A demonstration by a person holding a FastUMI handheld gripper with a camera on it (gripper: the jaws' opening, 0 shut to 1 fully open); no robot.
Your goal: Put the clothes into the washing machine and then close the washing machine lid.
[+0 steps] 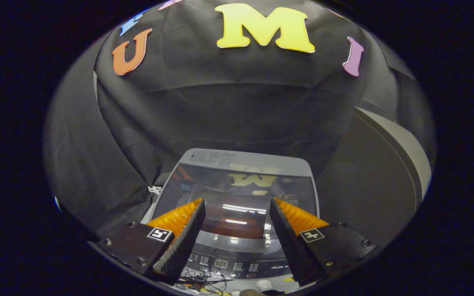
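Black cloth (237, 111) forms the booth wall behind the scene and drapes down on both sides of the appliance. A pale curved panel (401, 144) stands against the cloth to the right.

Washing machine (237, 162): top-loading unit, positioned below and ahead of the gripper, with its grey rear section against the cloth.

Washing machine lid (237, 201): lies flat over the opening, in the closed position. Its dark glossy surface reflects the ceiling lights and the wall. A reddish shape shows through the glass between the fingers; whether it is clothing cannot be told.

Control panel (237, 265): runs along the near edge of the machine, between the finger bases, carrying buttons and a small display.

Gripper (237, 205): held above the lid, jaws wide apart, nothing between them.

Cables (200, 283): a loose tangle lies just below the control panel.
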